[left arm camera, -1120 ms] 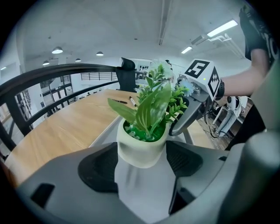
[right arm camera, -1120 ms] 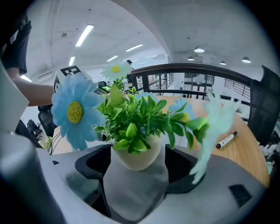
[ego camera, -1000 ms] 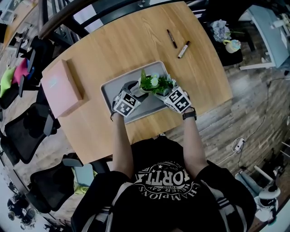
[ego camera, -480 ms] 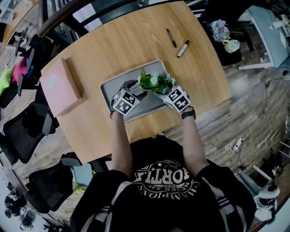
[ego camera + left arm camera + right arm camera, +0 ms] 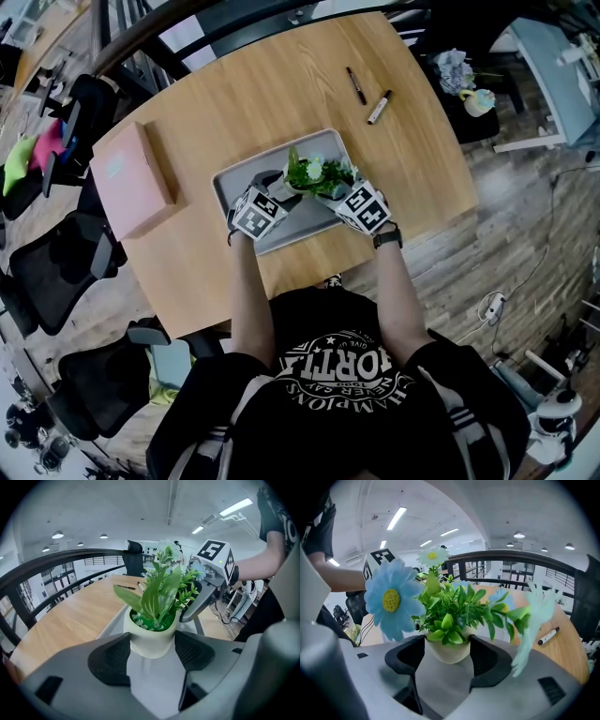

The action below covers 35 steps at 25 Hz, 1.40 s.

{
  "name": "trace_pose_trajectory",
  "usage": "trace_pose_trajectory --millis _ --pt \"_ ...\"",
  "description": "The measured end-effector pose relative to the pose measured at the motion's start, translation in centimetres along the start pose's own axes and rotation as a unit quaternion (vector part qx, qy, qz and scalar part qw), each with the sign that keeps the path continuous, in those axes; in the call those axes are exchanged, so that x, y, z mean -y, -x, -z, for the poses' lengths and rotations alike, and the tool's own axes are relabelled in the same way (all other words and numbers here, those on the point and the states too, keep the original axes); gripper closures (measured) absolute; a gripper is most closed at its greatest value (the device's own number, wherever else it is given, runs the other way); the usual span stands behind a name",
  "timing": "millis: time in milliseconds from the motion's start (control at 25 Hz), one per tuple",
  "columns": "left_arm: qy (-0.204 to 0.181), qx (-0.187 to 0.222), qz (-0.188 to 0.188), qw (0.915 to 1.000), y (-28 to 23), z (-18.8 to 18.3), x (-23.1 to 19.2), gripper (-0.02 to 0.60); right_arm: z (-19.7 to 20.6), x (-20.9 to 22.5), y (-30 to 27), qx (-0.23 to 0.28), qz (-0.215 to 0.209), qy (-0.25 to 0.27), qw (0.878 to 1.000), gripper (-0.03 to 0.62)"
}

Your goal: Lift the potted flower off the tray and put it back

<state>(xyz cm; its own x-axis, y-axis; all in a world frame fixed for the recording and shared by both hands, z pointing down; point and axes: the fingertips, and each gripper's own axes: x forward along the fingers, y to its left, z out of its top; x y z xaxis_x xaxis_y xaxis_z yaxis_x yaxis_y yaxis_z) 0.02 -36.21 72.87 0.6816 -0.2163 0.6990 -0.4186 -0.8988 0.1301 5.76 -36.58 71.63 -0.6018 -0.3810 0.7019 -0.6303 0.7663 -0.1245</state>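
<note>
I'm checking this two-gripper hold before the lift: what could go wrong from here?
The left gripper, whose jaws have just been closing, and the right gripper both pinch the rounded pot; uneven lifting could tip or drop it. The flowers overhang the right gripper and could snag.

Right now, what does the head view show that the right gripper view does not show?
Only the head view: the pink box and the black pen. Only the right gripper view: ceiling lights, and the pads of the right tool pressing the pot. Both: pot, table, one marker.
</note>
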Motion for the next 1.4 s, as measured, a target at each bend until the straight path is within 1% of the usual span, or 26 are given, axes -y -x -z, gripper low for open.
trace_pose_trajectory --millis 120,320,560,840,1200,1400 --pt "-0.003 -0.001 -0.002 1.0 0.6 -0.4 0.2 0.265 -0.4 -0.3 0.3 0.005 -0.001 0.003 1.0 0.273" --pt "-0.009 0.012 -0.008 0.9999 1.5 -1.1 0.2 0.267 -1.2 -0.5 1.1 0.013 0.002 0.009 1.0 0.273" --pt "-0.016 0.016 -0.005 0.9997 2.8 -2.7 0.6 0.267 -1.7 -0.8 2.2 0.012 -0.007 -0.011 1.0 0.273" --pt "-0.009 0.013 -0.003 0.9999 3.8 -3.3 1.5 0.268 -2.3 -1.6 3.6 0.016 -0.014 -0.021 1.0 0.273" --pt "0.004 0.032 -0.016 0.9994 5.4 -5.9 2.4 0.267 -4.2 -1.5 6.3 0.035 -0.001 -0.004 0.999 0.273" --pt "0.019 0.031 -0.019 0.9991 6.1 -7.2 3.2 0.267 -5.0 -1.6 8.0 0.029 0.005 0.009 1.0 0.273"
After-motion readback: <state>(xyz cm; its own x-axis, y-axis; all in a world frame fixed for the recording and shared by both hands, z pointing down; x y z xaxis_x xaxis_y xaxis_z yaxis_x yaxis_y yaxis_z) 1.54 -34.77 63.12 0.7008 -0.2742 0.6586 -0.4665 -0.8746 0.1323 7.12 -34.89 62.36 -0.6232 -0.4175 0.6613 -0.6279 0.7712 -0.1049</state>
